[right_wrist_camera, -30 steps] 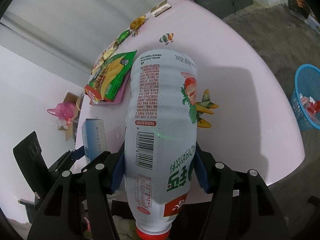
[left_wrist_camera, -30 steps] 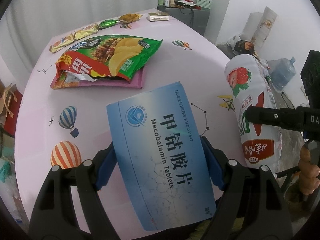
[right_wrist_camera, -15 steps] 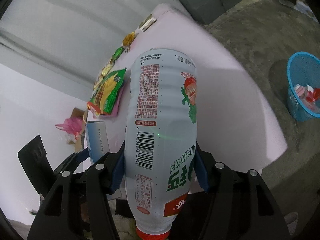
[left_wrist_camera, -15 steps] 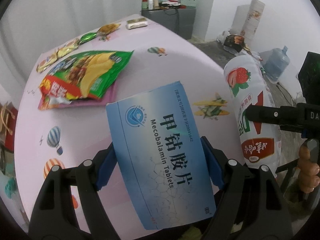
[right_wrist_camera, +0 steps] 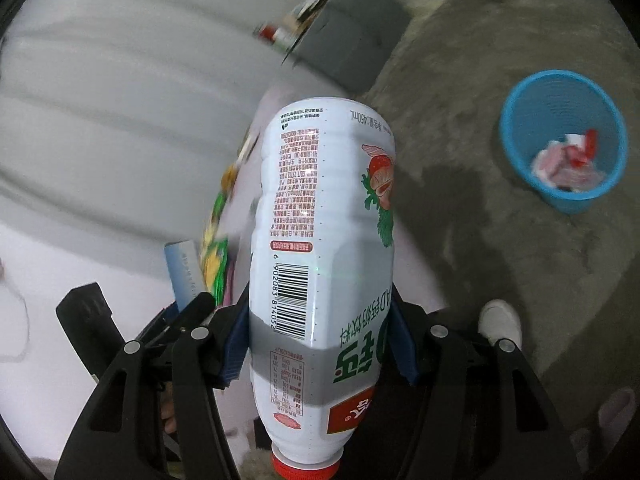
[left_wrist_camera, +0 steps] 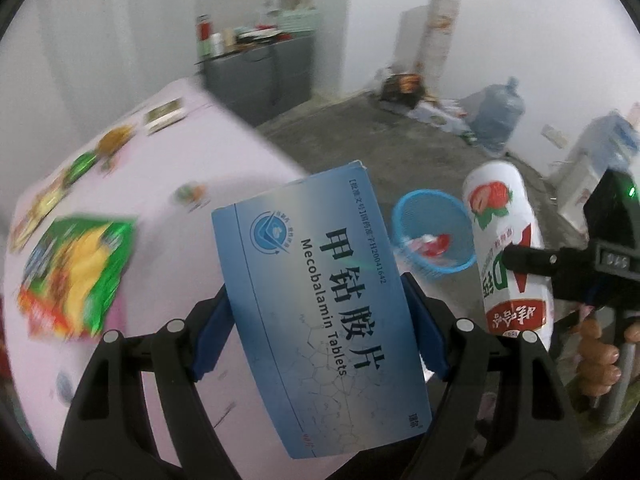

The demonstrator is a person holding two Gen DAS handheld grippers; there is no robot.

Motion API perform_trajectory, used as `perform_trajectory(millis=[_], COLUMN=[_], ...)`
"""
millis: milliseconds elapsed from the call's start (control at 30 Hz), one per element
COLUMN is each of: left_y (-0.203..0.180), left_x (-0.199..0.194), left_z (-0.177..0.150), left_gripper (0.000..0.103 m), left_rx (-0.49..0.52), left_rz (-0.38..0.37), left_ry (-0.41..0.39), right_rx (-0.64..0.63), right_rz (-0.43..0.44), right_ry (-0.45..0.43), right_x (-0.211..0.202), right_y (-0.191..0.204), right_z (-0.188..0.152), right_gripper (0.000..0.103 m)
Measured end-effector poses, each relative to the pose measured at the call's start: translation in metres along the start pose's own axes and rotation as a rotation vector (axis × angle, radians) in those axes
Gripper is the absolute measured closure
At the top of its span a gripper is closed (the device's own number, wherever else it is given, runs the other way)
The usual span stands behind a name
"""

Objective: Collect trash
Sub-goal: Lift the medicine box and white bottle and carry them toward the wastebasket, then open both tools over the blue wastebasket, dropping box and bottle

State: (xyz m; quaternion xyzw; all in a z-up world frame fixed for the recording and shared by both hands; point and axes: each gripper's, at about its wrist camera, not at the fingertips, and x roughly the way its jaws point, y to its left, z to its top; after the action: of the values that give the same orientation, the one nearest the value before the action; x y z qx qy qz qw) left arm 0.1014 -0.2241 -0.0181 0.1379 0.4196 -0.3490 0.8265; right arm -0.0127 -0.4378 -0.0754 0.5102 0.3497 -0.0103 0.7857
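Note:
My left gripper [left_wrist_camera: 316,332] is shut on a blue medicine box [left_wrist_camera: 320,304] marked Mecobalamin Tablets, its blue pads pressing both long sides. My right gripper [right_wrist_camera: 320,336] is shut on a white strawberry drink bottle [right_wrist_camera: 320,248], red cap toward the camera; the bottle [left_wrist_camera: 508,248] also shows at the right of the left wrist view. A blue mesh waste basket [left_wrist_camera: 434,240] with some wrappers inside stands on the floor beyond the box, and the same basket [right_wrist_camera: 564,140] sits at the upper right in the right wrist view.
The pink table [left_wrist_camera: 160,184] lies to the left with a green chip bag [left_wrist_camera: 76,272] and small snack packets [left_wrist_camera: 116,140] on it. A grey cabinet [left_wrist_camera: 260,72], a water jug [left_wrist_camera: 496,116] and boxes stand on the concrete floor. A white shoe [right_wrist_camera: 500,320] is near the right gripper.
Both grippers have swung right, away from the table toward the floor. The blue basket has come into the left wrist view and grown larger in the right one. Both grips are unchanged.

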Motion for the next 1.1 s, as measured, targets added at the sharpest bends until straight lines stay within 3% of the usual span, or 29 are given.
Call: perform_trajectory(millis=[100,200,267,367,533,633,667,700,767,900,1100], left_y=[-0.025,-0.055,-0.076,-0.107,-0.154,-0.173,-0.177,-0.182,-0.183,-0.18,-0.164], left_x=[0.023,0.055,0.084,0.127,0.198,0.236,0.248,0.264,0.287,0.296,0.261], left_z=[0.032,0.061,0.081,0.102,0.12,0.129,0.131,0.133,0.135,0.134,0.129], left_gripper=[0.029,0.029,0.029,0.029,0.029,0.027,0.018,0.016,0.016,0.016,0.016], left_rx=[0.025,0.077,0.07,0.067,0.066,0.039,0.023,0.001,-0.042,-0.07,-0.014], left_rz=[-0.082,-0.108,-0.184,-0.236,-0.268,-0.257,-0.252,-0.24,-0.21,-0.217,-0.253], left_ry=[0.005,0.023,0.075,0.149,0.263,0.281,0.286,0.301,0.325,0.338,0.293], right_rx=[0.082,0.161,0.207,0.272,0.394,0.459,0.495,0.523,0.557,0.657,0.624], right_rz=[-0.019,-0.032,-0.062,-0.081,-0.043,-0.031,-0.037,-0.064,-0.122,-0.167,-0.182], right_ry=[-0.075,-0.125,-0.142,-0.144,-0.123,-0.129,-0.123,-0.118,-0.124,-0.117,-0.129], right_x=[-0.03,-0.048,-0.055,-0.047,-0.021,-0.004,0.005,0.014,0.029,0.044,0.042], right_y=[-0.032,-0.064,-0.085,-0.112,-0.162,-0.197,-0.212,-0.228,-0.252,-0.285,-0.277], right_z=[0.014,0.025,0.033,0.053,0.084,0.108,0.115,0.122,0.131,0.114,0.073], right_gripper=[0.045,0.045,0.044,0.045,0.044,0.044,0.044,0.043,0.031,0.031,0.031])
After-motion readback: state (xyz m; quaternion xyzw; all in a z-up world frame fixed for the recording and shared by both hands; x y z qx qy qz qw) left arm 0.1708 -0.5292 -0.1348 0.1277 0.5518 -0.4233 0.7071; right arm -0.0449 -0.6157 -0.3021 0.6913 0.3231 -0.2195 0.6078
